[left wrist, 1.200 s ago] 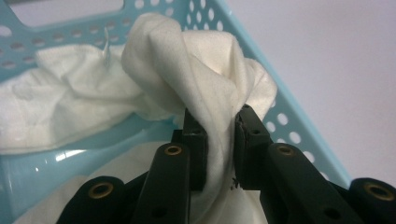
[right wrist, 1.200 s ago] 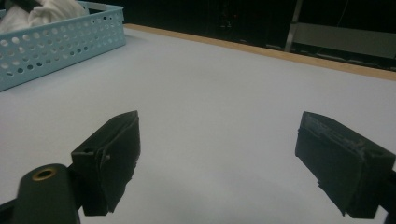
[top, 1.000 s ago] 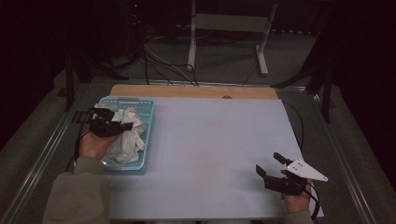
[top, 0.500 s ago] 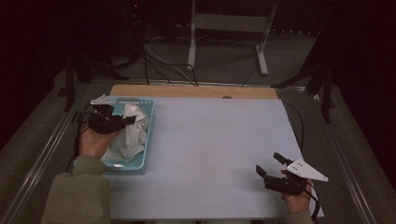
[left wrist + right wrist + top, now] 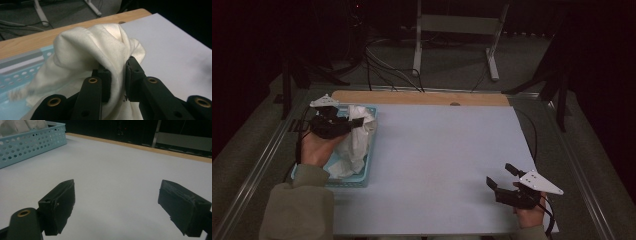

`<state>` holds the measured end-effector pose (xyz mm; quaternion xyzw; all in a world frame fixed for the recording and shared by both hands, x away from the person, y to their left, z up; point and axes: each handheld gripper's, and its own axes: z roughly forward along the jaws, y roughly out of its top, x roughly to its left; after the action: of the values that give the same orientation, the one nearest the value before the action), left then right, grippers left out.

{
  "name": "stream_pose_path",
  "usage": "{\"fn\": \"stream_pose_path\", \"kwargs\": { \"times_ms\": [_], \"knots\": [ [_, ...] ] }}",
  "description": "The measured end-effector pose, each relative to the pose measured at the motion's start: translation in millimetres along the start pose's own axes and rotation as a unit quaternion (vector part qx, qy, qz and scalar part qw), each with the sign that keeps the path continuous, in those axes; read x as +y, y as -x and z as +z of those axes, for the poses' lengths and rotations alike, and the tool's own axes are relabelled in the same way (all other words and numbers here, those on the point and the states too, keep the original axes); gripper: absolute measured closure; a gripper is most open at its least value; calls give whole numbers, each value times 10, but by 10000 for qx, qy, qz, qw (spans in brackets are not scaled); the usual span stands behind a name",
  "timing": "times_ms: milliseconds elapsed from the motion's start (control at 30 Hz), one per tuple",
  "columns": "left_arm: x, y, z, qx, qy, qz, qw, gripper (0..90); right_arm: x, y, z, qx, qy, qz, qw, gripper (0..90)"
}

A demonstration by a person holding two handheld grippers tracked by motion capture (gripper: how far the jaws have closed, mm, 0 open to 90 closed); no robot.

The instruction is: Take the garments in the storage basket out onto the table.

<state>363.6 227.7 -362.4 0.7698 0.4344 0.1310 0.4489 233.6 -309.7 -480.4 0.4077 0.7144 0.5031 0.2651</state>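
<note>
A white cloth (image 5: 355, 138) hangs out of a light blue perforated basket (image 5: 352, 179) at the table's left. My left gripper (image 5: 357, 121) is shut on a bunched fold of the cloth (image 5: 100, 52) and holds it lifted above the basket (image 5: 17, 72), its lower part still trailing inside. My right gripper (image 5: 501, 176) rests low over the white table surface (image 5: 447, 150) near the front right corner, jaws wide open with nothing between them (image 5: 116, 205). The basket's wall (image 5: 27, 143) stands far off in the right gripper view.
A wooden strip (image 5: 422, 98) runs along the table's far edge. Metal rails (image 5: 257, 160) frame the table's sides. Beyond the table are cables and a white stand (image 5: 457, 30) on the dark floor.
My left gripper has risen and moved toward the table's far edge, pulling the white cloth up out of the basket. The right gripper has stayed still.
</note>
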Motion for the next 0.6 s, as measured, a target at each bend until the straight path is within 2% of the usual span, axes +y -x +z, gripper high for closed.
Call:
{"fn": "stream_pose_path", "kwargs": {
  "times_ms": [600],
  "knots": [
    [249, 254, 20, -277, 250, 169, 9992, 790, 2, -2, 0, 31, 30, 2, 10000, 137]
  ]
}}
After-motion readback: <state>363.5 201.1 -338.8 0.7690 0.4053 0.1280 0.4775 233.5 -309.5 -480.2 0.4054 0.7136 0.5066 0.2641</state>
